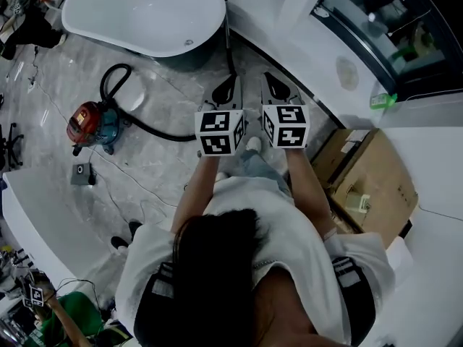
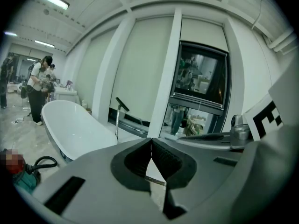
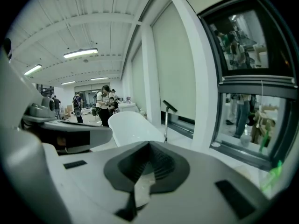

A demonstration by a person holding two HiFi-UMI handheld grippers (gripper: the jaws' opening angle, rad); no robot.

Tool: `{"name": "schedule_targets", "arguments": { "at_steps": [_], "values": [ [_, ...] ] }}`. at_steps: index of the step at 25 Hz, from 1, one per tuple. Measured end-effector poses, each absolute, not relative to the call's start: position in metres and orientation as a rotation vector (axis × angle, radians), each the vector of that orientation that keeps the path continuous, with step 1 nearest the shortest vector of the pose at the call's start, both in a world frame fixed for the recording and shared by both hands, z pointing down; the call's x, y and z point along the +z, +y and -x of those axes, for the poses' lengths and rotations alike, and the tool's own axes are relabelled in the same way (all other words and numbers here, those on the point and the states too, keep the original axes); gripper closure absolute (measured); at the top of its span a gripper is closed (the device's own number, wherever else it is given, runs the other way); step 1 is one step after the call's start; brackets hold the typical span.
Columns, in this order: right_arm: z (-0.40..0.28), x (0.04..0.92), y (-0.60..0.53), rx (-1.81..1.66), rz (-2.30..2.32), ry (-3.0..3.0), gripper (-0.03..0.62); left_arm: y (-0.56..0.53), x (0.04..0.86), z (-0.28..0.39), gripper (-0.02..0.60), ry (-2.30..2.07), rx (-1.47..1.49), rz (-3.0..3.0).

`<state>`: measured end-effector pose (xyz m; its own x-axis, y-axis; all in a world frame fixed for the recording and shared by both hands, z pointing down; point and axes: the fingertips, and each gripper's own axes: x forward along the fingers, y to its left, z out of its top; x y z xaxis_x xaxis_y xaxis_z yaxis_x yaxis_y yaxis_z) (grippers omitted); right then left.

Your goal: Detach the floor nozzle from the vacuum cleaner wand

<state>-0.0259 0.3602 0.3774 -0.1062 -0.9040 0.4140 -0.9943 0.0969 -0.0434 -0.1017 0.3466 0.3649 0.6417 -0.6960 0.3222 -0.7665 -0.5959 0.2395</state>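
Because the wand [image 1: 227,27] stands beside the bathtub [image 1: 145,13], well ahead, I hold the left tool [image 1: 231,82] and right tool [image 1: 271,79] pinched closed and empty, probably for the approach.

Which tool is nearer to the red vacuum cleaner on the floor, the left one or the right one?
Left. In the head view the red vacuum cleaner lies left of both; the left tool comes first, the right tool beyond it.

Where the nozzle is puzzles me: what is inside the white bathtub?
Only the bare white bathtub floor and a small round fitting show in the head view. Its far end lies beyond the picture's edge.
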Motion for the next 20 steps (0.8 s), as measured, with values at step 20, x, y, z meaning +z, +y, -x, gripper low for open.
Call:
{"name": "schedule_targets", "arguments": {
  "at_steps": [20],
  "values": [
    [-0.041, 0.380, 0.297, 0.424, -1.770, -2.184, 0.579, 0.290, 0.365, 0.025, 0.577, -1.282, 0.262, -2.471]
  ]
}}
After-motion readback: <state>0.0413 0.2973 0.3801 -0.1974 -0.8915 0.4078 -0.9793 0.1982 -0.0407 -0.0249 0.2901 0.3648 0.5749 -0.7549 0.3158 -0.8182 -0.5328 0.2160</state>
